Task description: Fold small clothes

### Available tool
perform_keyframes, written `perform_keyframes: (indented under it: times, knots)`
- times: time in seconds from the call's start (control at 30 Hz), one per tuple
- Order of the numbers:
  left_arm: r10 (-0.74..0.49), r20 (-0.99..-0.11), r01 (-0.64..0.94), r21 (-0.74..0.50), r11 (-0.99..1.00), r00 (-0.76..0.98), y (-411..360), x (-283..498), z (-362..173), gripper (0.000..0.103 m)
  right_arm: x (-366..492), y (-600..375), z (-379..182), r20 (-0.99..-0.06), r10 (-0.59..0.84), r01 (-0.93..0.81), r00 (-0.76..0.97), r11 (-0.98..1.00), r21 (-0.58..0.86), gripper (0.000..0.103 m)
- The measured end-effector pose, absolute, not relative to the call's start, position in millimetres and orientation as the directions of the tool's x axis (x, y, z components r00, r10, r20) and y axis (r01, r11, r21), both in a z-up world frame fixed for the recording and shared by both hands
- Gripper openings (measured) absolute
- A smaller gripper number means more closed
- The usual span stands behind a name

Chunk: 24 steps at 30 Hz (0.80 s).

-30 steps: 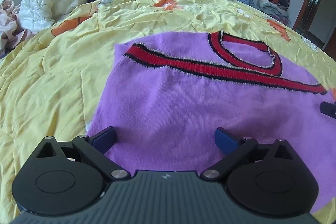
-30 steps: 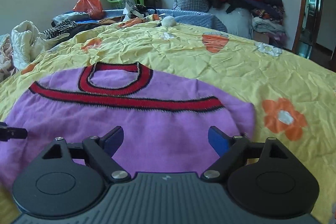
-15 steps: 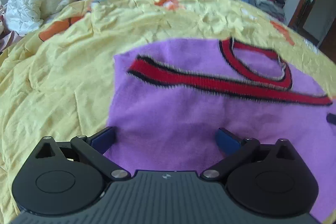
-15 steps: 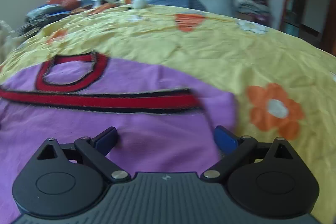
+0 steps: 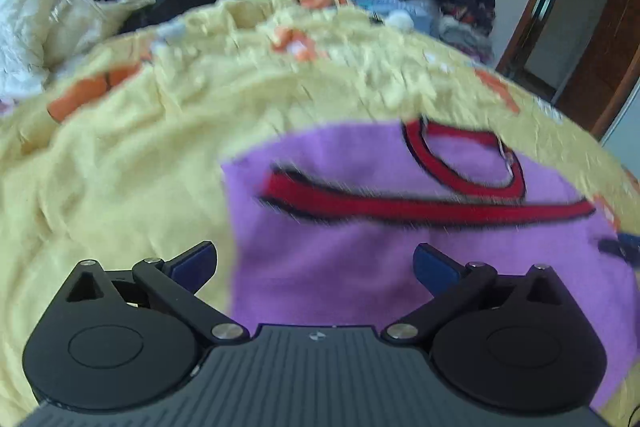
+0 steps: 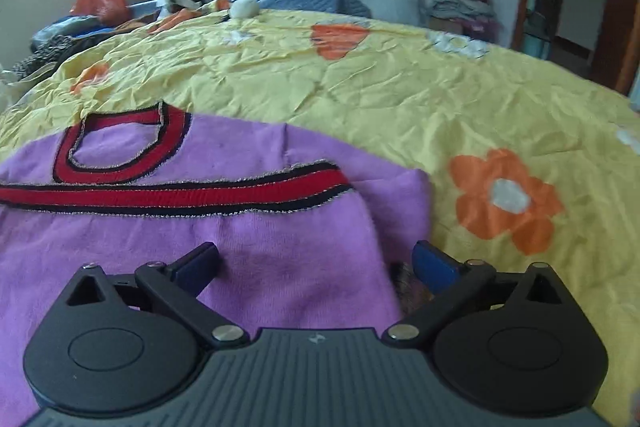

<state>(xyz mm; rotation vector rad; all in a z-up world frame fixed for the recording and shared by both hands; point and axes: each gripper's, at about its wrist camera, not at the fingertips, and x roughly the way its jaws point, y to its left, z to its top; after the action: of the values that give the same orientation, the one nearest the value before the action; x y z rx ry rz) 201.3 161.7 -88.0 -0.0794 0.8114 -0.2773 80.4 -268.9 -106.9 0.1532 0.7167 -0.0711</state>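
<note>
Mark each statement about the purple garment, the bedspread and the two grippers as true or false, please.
1. The purple sweater lies spread on a yellow bedspread. True.
2. The sweater's stripe is green. False: it is red with black edges.
3. The right gripper is shut on the sweater. False: its jaws are opening and nothing is pinched.
4. The left gripper stands open over the sweater's edge. True.
5. The bedspread bears blue stars. False: it bears orange flowers.
</note>
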Motion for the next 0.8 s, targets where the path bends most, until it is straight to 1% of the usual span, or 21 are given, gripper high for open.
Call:
perform_keyframes:
  times: [0.07,0.13,0.23,0.3,0.37,0.43,0.53,0.63,0.67,0.7,0.73,0.77,0.8]
  knots:
    - [-0.295,-0.714,0.247,-0.174,0.953,0.635,174.7,215.3,-80.9,0.103,59.0,-255.2,-96.7,-0.627,0.065,0.043,0.777,0.987,0.157,0.103]
    - [-0.301,-0.738,0.267,-0.168,0.949,0.605,179.8,229.0,-81.1,0.103,37.6,-236.5,-92.5,-0.605,0.101,0.008,0.790,0.985,0.174,0.103]
    - [-0.348,-0.739,0.315,-0.192,0.929,0.576,179.3,242.5,-86.9,0.103,10.5,-206.8,-95.6,-0.585,0.195,-0.078,0.787,0.972,0.220,0.103]
    - [-0.341,-0.750,0.317,-0.183,0.931,0.567,174.5,250.6,-93.6,0.103,-5.3,-189.2,-100.1,-0.567,0.238,-0.113,0.789,0.963,0.246,0.103]
    - [-0.331,-0.764,0.307,-0.183,0.934,0.554,169.2,261.1,-101.3,0.103,-16.6,-175.3,-104.5,-0.559,0.258,-0.122,0.788,0.956,0.268,0.103]
    - [-0.351,-0.769,0.310,-0.208,0.928,0.535,165.3,269.7,-109.3,0.103,-24.5,-167.2,-108.7,-0.553,0.288,-0.143,0.782,0.946,0.290,0.103]
    - [-0.354,-0.757,0.323,-0.198,0.925,0.549,157.9,276.7,-113.0,0.103,-29.3,-161.3,-113.0,-0.565,0.286,-0.151,0.774,0.950,0.274,0.103]
    - [-0.395,-0.743,0.348,-0.230,0.909,0.541,155.6,280.0,-113.4,0.101,-32.6,-162.9,-116.5,-0.563,0.296,-0.149,0.772,0.945,0.292,0.103]
    - [-0.402,-0.739,0.353,-0.235,0.906,0.540,156.1,281.0,-113.4,0.097,-32.9,-163.7,-117.1,-0.561,0.299,-0.147,0.772,0.943,0.300,0.103]
    - [-0.402,-0.733,0.349,-0.236,0.907,0.549,157.8,281.2,-112.6,0.090,-33.2,-164.6,-117.4,-0.558,0.301,-0.146,0.773,0.941,0.305,0.103]
    - [-0.400,-0.729,0.342,-0.238,0.909,0.556,160.2,281.7,-111.7,0.074,-34.0,-164.8,-117.4,-0.556,0.301,-0.144,0.775,0.940,0.308,0.103]
    - [-0.394,-0.733,0.345,-0.229,0.910,0.554,161.2,282.6,-109.8,0.062,-33.3,-164.4,-117.0,-0.555,0.301,-0.142,0.776,0.940,0.312,0.103]
    - [-0.396,-0.738,0.355,-0.225,0.907,0.545,162.0,283.7,-108.4,0.054,-33.9,-163.5,-116.2,-0.550,0.306,-0.143,0.777,0.937,0.319,0.103]
